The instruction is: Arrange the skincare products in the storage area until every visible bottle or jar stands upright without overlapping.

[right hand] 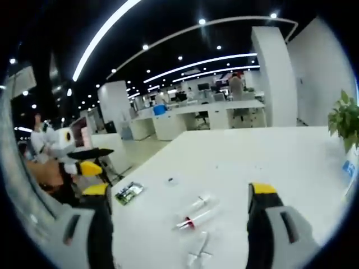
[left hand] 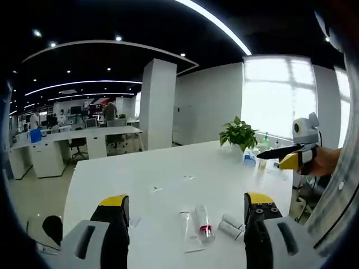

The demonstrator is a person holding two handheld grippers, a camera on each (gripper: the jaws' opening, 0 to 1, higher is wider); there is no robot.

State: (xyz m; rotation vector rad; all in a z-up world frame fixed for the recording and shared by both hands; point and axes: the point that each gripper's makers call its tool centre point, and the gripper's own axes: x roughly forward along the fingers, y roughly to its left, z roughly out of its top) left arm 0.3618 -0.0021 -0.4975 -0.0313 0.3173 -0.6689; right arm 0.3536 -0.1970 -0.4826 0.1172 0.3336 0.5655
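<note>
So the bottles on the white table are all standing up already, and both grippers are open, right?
Not quite. In the left gripper view the clear bottle and the small white tubes lie on their sides on the white table, not standing. The rest holds: the left gripper and right gripper are both open.

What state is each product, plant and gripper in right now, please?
Left gripper: open, empty, above the table.
Right gripper: open, empty.
Clear bottle: lying on its side.
White tubes: lying down, side by side.
Plant: upright at the far edge.
</note>
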